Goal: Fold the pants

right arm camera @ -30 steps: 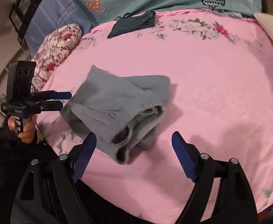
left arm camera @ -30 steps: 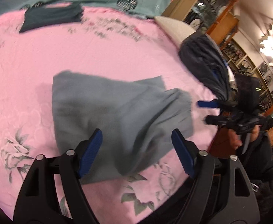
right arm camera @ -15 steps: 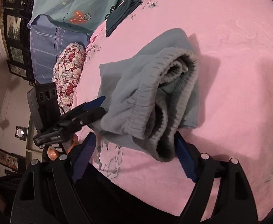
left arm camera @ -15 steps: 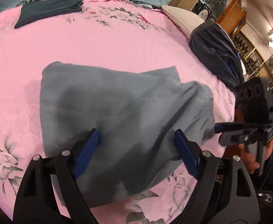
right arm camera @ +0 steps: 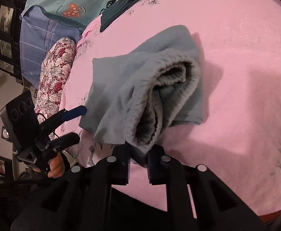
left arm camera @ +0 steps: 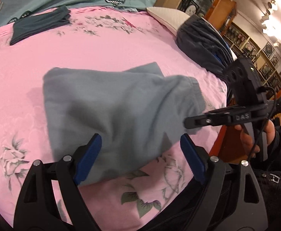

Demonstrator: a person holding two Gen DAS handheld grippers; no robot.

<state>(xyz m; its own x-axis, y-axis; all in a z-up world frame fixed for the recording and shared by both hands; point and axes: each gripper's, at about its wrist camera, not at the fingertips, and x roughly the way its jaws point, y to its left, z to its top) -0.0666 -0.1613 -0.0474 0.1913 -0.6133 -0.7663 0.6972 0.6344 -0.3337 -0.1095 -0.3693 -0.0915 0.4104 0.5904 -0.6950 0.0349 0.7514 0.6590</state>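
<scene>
Right wrist view, right gripper (right arm camera: 138, 166) closing on grey pants (right arm camera: 146, 88) waistband, left gripper (left arm camera: 140, 157) apart over them.

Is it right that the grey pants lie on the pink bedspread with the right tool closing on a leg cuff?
Not quite. The right tool is closing on the ribbed waistband end of the pants, not a leg cuff. The right wrist view shows it. They do lie on the pink bedspread.
</scene>
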